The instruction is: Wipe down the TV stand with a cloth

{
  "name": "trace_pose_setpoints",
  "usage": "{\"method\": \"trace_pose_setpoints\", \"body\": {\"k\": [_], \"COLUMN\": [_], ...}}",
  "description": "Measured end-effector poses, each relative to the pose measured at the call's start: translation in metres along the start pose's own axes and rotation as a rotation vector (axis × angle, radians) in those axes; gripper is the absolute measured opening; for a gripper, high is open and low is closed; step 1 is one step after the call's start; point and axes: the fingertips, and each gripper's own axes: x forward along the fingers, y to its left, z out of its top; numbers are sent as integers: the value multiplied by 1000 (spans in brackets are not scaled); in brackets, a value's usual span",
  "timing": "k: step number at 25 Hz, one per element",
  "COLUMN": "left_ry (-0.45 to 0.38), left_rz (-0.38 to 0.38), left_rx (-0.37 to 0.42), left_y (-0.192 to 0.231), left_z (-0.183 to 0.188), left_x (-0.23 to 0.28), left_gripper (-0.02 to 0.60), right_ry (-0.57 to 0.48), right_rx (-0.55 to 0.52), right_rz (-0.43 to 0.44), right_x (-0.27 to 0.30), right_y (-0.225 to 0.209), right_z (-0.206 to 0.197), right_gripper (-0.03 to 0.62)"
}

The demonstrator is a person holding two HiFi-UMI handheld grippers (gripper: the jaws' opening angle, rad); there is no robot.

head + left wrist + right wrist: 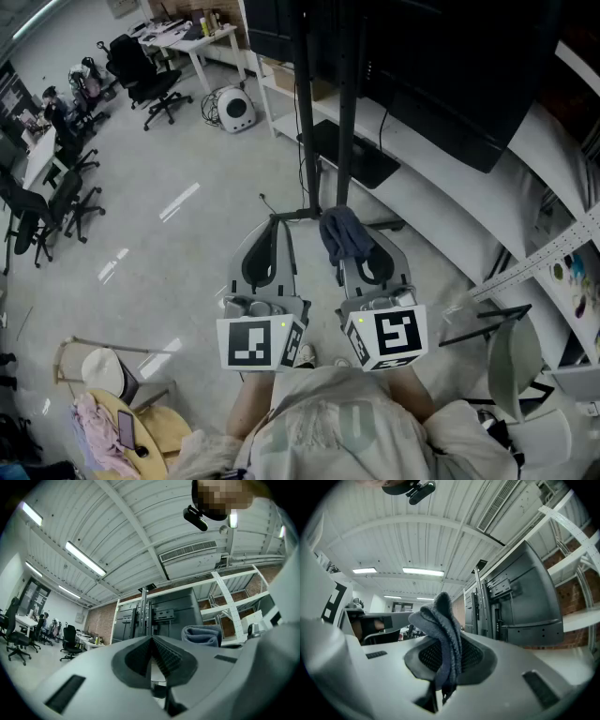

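In the head view I hold both grippers side by side, low in front of my body. A grey-blue cloth [341,234] is pinched in my right gripper [349,246] and stands up in a fold between its jaws; the right gripper view shows the cloth [443,630] filling the shut gripper [443,654]. My left gripper [277,225] is shut with nothing in it, its ribbed pads pressed together [151,641]. Just ahead stands the black TV stand [305,112], with two poles and floor legs. It carries a black TV [441,75], whose back [525,602] faces the right gripper.
White shelving [441,202] runs behind the stand along the right. A round white device [234,109] lies on the floor to the left, with office chairs [150,80] beyond. A wooden chair [131,422] with clothes is at bottom left and a grey chair [511,347] at right.
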Motion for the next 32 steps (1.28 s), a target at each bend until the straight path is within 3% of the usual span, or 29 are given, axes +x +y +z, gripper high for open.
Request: {"method": "trace_pose_setpoints", "body": {"k": [9, 16, 22, 26, 32], "left_ry": [-21, -14, -13, 7, 1], "left_rz": [47, 54, 71, 78, 41], "left_rx": [-22, -36, -62, -91, -68], "left_y": [32, 74, 132, 156, 168], "left_z": [1, -6, -12, -23, -36], "left_x": [7, 11, 8, 26, 66], "left_gripper": [15, 15, 15, 15, 15], "right_ry": [16, -13, 23, 45, 36], "right_rx": [-40, -152, -109, -132, -110], "right_rz": [-5, 25, 21, -23, -68], "right_x": [20, 49, 79, 93, 139], "right_y": [1, 34, 60, 51, 23], "right_z": [-6, -3, -19, -23, -31], "right_gripper": [57, 57, 57, 58, 57]}}
